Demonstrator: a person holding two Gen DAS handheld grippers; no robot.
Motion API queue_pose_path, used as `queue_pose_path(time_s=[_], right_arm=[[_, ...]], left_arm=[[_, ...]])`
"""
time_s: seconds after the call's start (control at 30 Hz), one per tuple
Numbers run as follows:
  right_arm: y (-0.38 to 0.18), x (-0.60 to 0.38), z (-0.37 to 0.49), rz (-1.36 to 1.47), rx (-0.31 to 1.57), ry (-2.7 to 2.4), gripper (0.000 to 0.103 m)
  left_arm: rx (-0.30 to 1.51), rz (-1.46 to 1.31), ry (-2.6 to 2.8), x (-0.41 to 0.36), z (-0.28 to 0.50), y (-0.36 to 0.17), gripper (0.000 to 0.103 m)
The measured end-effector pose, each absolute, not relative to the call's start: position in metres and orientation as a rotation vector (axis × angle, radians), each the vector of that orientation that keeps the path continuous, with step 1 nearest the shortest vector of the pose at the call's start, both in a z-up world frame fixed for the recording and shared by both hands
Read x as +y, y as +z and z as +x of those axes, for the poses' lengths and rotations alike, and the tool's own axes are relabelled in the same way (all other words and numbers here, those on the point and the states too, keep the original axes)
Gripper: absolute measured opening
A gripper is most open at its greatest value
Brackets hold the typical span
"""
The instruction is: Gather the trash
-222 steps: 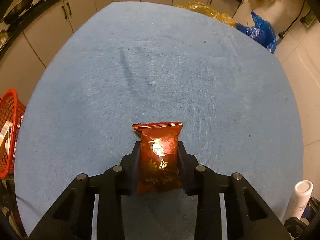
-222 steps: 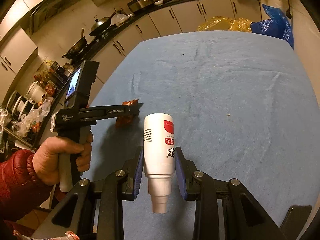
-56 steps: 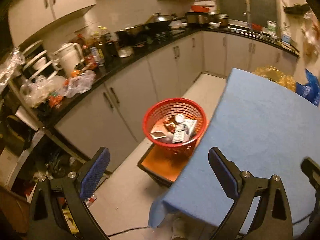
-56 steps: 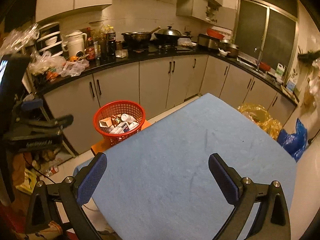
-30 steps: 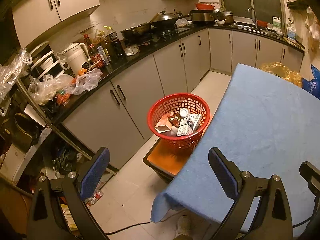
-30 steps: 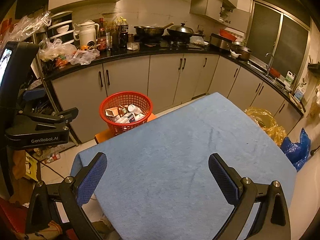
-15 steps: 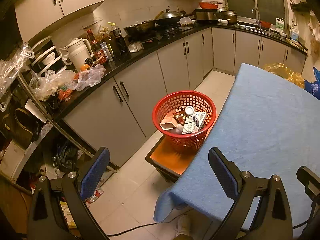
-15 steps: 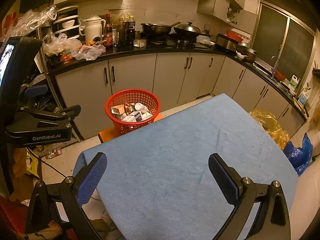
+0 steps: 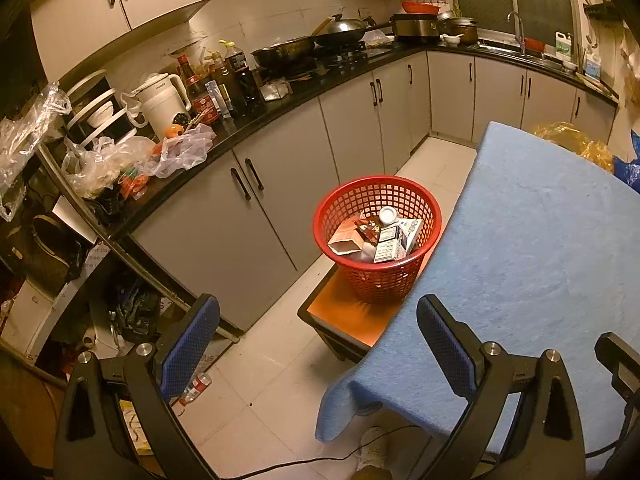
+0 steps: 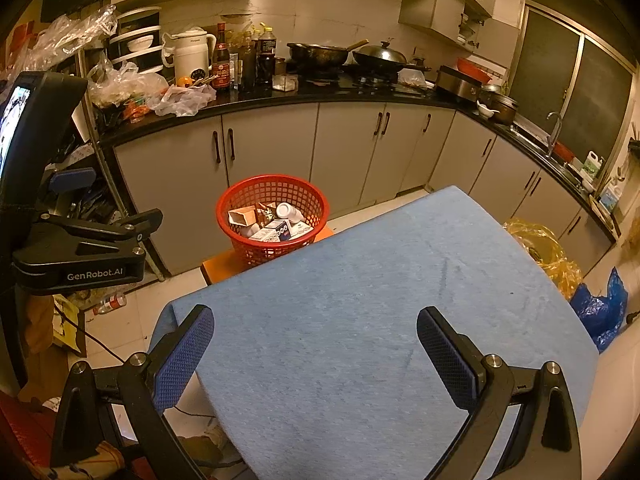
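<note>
Both the left gripper (image 9: pixel 316 344) and right gripper (image 10: pixel 316 344) are now gaping wide, empty; their trash is lying in the red mesh plastic basket (image 9: pixel 424 256).

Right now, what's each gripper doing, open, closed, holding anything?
Left gripper: open, holding nothing.
Right gripper: open, holding nothing, above the blue table.

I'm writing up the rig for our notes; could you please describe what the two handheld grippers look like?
Both the left gripper and right gripper have black angular frames with silver screws and blue textured pads. The left one's body reads "GenRobot.AI" in white and carries a small lit screen.
</note>
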State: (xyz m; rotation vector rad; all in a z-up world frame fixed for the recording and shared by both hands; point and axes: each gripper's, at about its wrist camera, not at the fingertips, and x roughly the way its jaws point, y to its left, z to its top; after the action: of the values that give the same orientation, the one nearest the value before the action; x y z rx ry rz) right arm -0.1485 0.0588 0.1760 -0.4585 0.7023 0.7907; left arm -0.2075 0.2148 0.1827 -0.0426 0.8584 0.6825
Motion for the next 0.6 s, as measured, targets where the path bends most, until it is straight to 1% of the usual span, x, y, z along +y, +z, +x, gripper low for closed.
queue_pose_path(time_s=[0.6], right_arm=[[0.172, 0.070, -0.151, -0.479, 0.712, 0.805, 0.103]], left_arm=[[0.863, -0.045, 0.697, 0.221, -0.214, 0.179, 0.098]])
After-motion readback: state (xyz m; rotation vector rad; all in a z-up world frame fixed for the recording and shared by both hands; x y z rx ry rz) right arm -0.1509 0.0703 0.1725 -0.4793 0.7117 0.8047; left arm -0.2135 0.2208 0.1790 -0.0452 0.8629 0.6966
